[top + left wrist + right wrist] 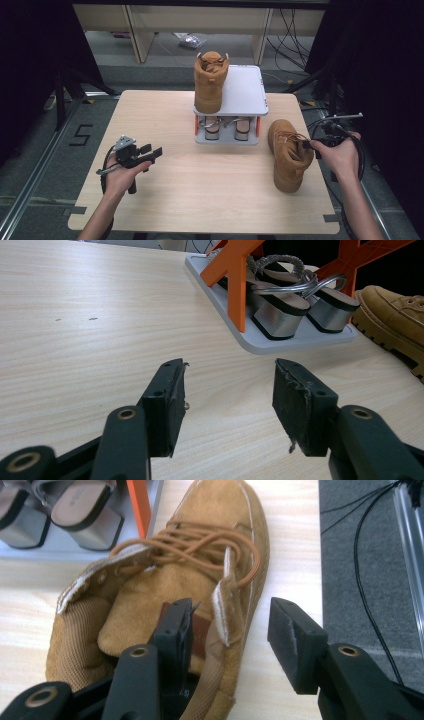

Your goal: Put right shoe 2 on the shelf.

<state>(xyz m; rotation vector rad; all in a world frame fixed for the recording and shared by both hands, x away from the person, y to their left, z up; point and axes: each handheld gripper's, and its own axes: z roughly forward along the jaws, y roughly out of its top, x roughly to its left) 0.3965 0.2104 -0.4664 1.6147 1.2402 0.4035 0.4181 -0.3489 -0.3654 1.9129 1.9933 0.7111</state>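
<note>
Nearest to me are my own two hands at the front edge of the table (165, 200), one gripper in each. Left gripper (150, 150) sits low over bare wood on my left side, its jaws spread wide with nothing between them; in the left gripper view (227, 405) I see only tabletop in the gap. Right gripper (306, 145) is at the collar of the boot on the table (289, 155), which stands near the right edge just ahead of my right hand. In the right gripper view (231, 640) one jaw is down inside the boot's opening, against the tongue, and the other stands outside, clear of the leather, with the collar flap between them; the pads are parted and not pressing, so I am not gripping it. Laces (200, 545) on this boot are loosely tied. Farther out, past the middle of the table, stands a small two-level rack (247, 95) with a pale top plate, a pale base and orange legs. On its lower level I count two sandals (227, 129) with block heels, side by side. On the top level, at its left side, stands the boot on the rack (210, 82), upright. That makes two tan boots, two sandals, one rack and two grippers. Beyond the far edge of the table, cables (292, 35) lie on the floor.
</note>
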